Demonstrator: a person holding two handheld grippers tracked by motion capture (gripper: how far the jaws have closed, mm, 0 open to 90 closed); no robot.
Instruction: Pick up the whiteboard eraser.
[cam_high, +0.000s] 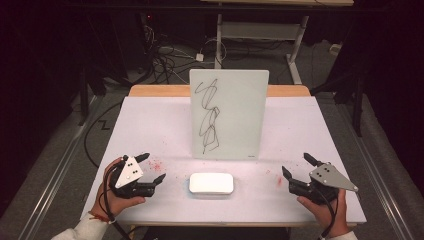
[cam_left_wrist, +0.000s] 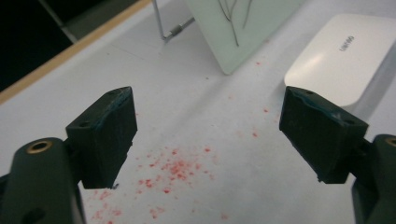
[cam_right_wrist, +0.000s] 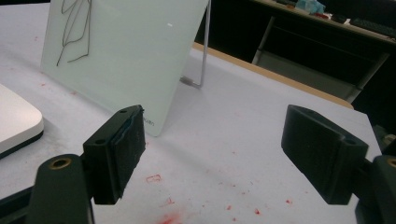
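Note:
A pale glass board (cam_high: 228, 114) with black scribbles stands propped upright at the table's middle; its lower edge shows in the left gripper view (cam_left_wrist: 243, 32) and it fills the upper left of the right gripper view (cam_right_wrist: 121, 51). In front of it lies a white eraser block (cam_high: 211, 183), also at the right of the left gripper view (cam_left_wrist: 341, 56) and at the left edge of the right gripper view (cam_right_wrist: 16, 123). My left gripper (cam_high: 151, 168) rests open at the front left, with nothing between its jaws (cam_left_wrist: 208, 140). My right gripper (cam_high: 296, 166) rests open at the front right, likewise holding nothing (cam_right_wrist: 212, 154).
The white table (cam_high: 150, 125) carries red specks near both grippers (cam_left_wrist: 173, 170) (cam_right_wrist: 163, 217). A wire stand (cam_right_wrist: 201, 60) props the board from behind. A wooden strip (cam_high: 160, 90) edges the far side; cables (cam_high: 170, 55) and desk legs stand on the floor beyond.

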